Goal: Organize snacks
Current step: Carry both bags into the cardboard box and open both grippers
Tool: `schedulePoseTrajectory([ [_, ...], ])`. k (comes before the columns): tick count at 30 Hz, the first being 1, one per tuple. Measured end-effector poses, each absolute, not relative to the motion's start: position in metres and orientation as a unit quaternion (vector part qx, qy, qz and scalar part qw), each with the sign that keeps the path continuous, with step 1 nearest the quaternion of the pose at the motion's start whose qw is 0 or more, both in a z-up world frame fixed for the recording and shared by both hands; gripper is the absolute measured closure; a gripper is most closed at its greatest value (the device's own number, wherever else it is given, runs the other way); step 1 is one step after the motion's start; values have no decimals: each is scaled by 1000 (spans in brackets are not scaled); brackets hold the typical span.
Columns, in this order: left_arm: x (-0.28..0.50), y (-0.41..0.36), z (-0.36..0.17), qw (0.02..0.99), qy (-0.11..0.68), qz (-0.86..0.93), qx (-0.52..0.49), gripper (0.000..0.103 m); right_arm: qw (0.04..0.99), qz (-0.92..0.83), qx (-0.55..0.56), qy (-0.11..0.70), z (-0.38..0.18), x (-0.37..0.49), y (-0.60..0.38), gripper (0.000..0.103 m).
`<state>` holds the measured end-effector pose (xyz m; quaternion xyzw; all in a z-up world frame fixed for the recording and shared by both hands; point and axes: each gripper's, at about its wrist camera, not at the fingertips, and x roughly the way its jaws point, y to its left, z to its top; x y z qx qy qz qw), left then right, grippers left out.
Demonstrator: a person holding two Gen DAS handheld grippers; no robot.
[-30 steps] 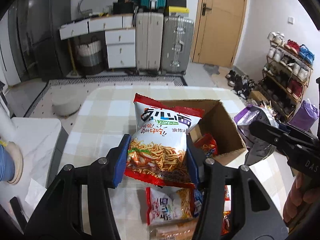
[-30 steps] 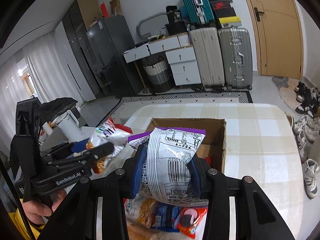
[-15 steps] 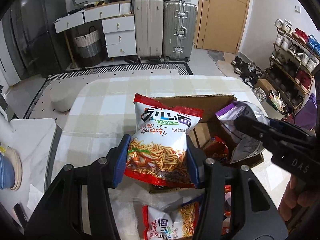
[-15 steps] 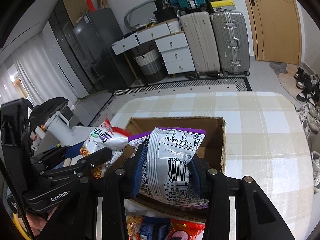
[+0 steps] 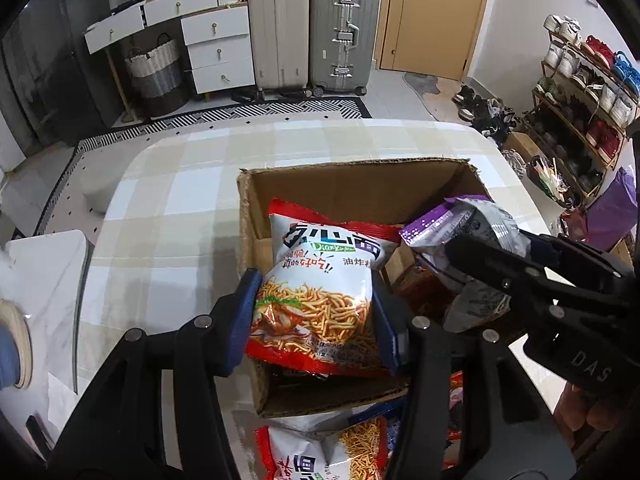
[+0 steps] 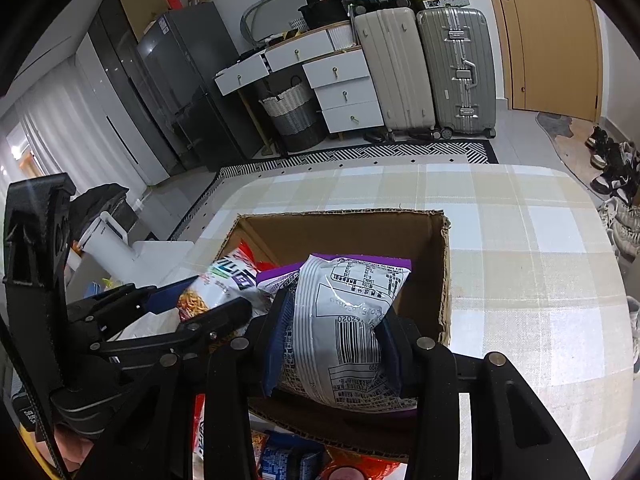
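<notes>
Jaws of the left gripper [image 5: 316,308] are clamping a red-and-white noodle snack bag [image 5: 320,280] over the open cardboard box [image 5: 360,188]. The right gripper [image 6: 332,344], at three o'clock from it, is pinching a silver-and-purple packet [image 6: 344,320] (barcode side up) above the same box on the checked counter [image 6: 520,240].

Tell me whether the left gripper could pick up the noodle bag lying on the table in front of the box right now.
Probably not as things stand. The left gripper is shut on a red noodle bag over the cardboard box, so its fingers are full. The loose noodle bag sits below it, near the box; it would need to release first.
</notes>
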<state>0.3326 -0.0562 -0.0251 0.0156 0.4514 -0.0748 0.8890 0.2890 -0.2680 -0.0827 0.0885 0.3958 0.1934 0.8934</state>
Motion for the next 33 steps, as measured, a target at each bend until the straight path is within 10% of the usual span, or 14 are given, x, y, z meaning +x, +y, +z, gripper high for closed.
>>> schedulePoseTrajectory([
  [16, 328, -50, -19, 892, 442, -92, 17, 48, 894, 185, 94, 398, -83, 288, -270, 55],
  [28, 316, -51, 0, 900, 424, -98, 17, 23, 896, 178, 115, 391, -71, 281, -282, 53],
  [33, 307, -53, 6, 901, 423, -98, 23, 23, 900, 179, 115, 380, -61, 273, -285, 36],
])
